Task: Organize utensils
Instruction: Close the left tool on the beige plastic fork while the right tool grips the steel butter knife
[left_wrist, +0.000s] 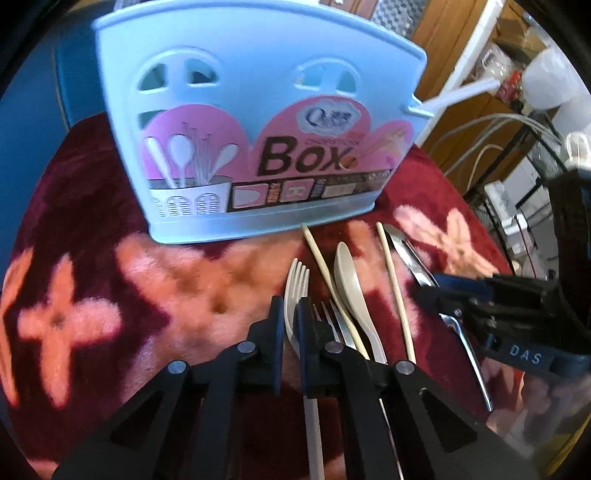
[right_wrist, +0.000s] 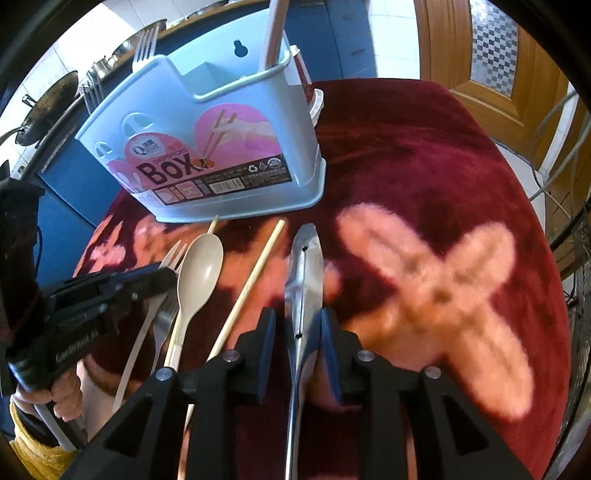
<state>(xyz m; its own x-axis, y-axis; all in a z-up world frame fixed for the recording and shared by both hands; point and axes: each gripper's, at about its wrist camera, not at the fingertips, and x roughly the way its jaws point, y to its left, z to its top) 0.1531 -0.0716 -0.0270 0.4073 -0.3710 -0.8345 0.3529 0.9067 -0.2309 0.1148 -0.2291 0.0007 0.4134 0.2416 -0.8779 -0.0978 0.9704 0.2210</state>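
Observation:
A light blue utensil box (left_wrist: 255, 122) stands at the back of the red floral cloth; it also shows in the right wrist view (right_wrist: 207, 155). In front of it lie a beige fork (left_wrist: 295, 284), a metal fork (left_wrist: 328, 317), a beige spoon (left_wrist: 351, 288), two chopsticks (left_wrist: 395, 291) and a metal knife (left_wrist: 410, 258). My left gripper (left_wrist: 288, 325) is shut on the beige fork. My right gripper (right_wrist: 299, 336) straddles the metal knife (right_wrist: 304, 266), with its jaws close beside the blade. The beige spoon (right_wrist: 197, 273) and a chopstick (right_wrist: 255, 273) lie to its left.
The red floral cloth (right_wrist: 424, 166) covers the round table. A utensil handle (right_wrist: 275, 33) stands inside the box. A wooden door (right_wrist: 491, 62) and cables are to the right, and a blue cabinet with pans (right_wrist: 48, 107) is behind.

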